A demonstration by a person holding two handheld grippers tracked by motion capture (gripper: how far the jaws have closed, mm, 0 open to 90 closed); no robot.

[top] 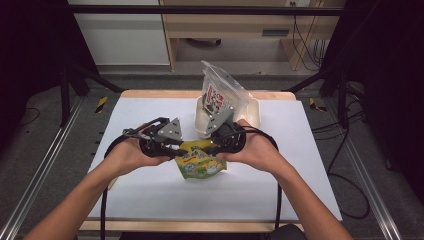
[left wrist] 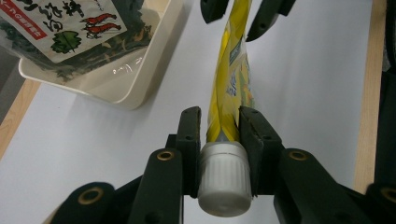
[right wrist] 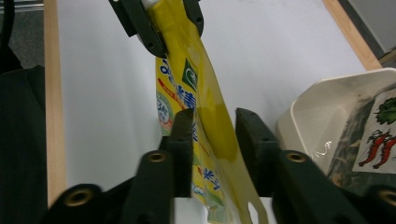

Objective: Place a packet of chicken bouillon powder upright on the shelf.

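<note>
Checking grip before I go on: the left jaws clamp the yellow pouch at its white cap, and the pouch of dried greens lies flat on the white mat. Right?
Not quite. The left gripper does clamp the yellow pouch at its white cap, as the left gripper view shows. But the bag of dried greens stands in the cream tray, not on the mat, as the high view shows.

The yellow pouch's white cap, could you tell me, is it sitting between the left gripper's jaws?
Yes, in the left gripper view the white cap of the yellow pouch sits clamped between the left gripper jaws.
</note>
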